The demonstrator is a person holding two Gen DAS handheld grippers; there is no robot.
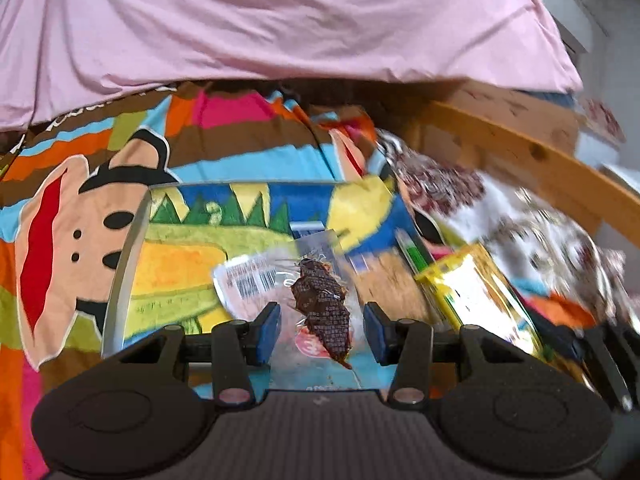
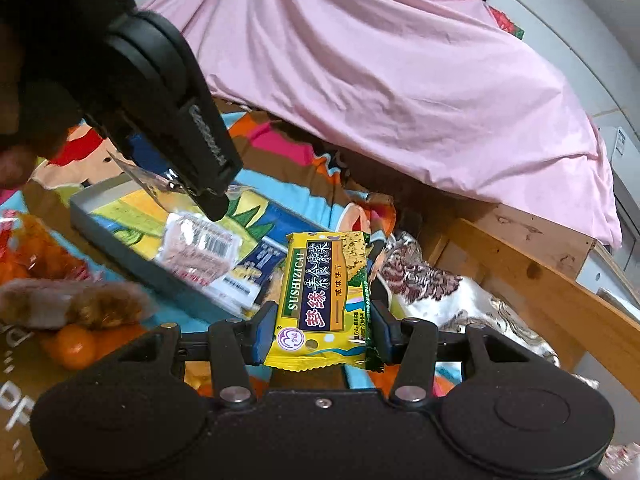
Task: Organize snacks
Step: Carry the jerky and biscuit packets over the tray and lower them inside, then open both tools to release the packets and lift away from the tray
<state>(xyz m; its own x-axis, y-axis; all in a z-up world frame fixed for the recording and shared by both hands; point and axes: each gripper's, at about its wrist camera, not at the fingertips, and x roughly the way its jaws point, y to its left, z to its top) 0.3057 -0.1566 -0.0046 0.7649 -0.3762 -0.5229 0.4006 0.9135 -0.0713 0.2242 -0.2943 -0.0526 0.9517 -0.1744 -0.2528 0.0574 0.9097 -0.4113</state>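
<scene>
My left gripper (image 1: 322,332) is shut on a clear packet (image 1: 324,304) with a dark brown snack inside, held above a grey tray (image 1: 128,248). In the right wrist view the left gripper (image 2: 210,200) hangs over that tray (image 2: 120,236), the clear packet (image 2: 150,180) dangling at its tip. My right gripper (image 2: 322,334) is shut on a yellow biscuit packet (image 2: 320,296) with a dark label, just to the right of the tray. The left wrist view shows this yellow packet (image 1: 476,292) at the right. A pink-and-white barcoded packet (image 2: 200,252) lies in the tray.
A colourful cartoon cloth (image 1: 80,200) covers the surface. Behind it hangs a pink sheet (image 2: 400,80) over a wooden frame (image 2: 540,280). Oranges (image 2: 72,344), a brown furry thing (image 2: 80,304) and an orange bag (image 2: 36,248) sit left of the tray. A floral cloth (image 2: 432,292) lies to the right.
</scene>
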